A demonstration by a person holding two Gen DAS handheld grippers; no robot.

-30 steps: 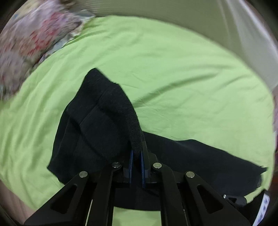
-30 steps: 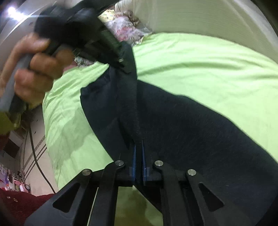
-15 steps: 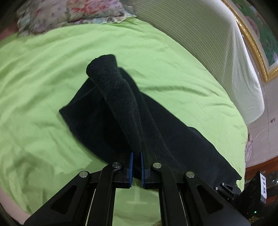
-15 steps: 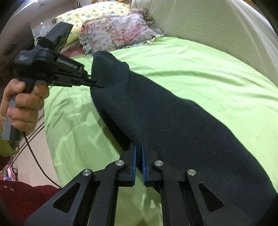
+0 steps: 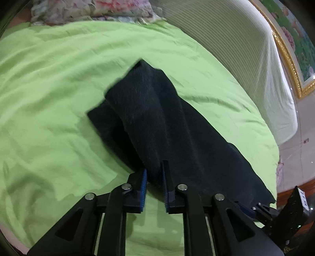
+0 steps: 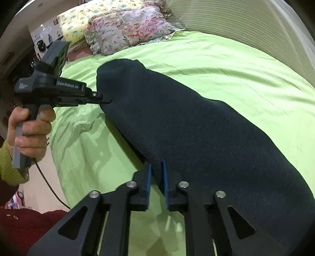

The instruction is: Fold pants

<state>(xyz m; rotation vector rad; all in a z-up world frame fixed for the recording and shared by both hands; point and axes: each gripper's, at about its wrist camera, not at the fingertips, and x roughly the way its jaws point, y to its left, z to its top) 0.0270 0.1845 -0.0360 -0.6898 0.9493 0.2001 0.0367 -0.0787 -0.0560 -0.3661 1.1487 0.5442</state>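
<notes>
pants (image 6: 196,126) cut off lower right, floral pillow (image 5: 94,9) blurred

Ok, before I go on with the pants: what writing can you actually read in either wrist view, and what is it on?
"GenRobot.AI": white print on the side of the left gripper, seen from the right wrist camera.
Small white mark on that gripper's rear housing: too small to read.
White tag on the right gripper, at the edge of the left wrist view: characters blurred, unreadable.
Nothing legible on the black pants or green sheet.

Green bedsheet (image 5: 59,98), floral pillows (image 6: 128,29), framed picture (image 5: 295,49)
</notes>
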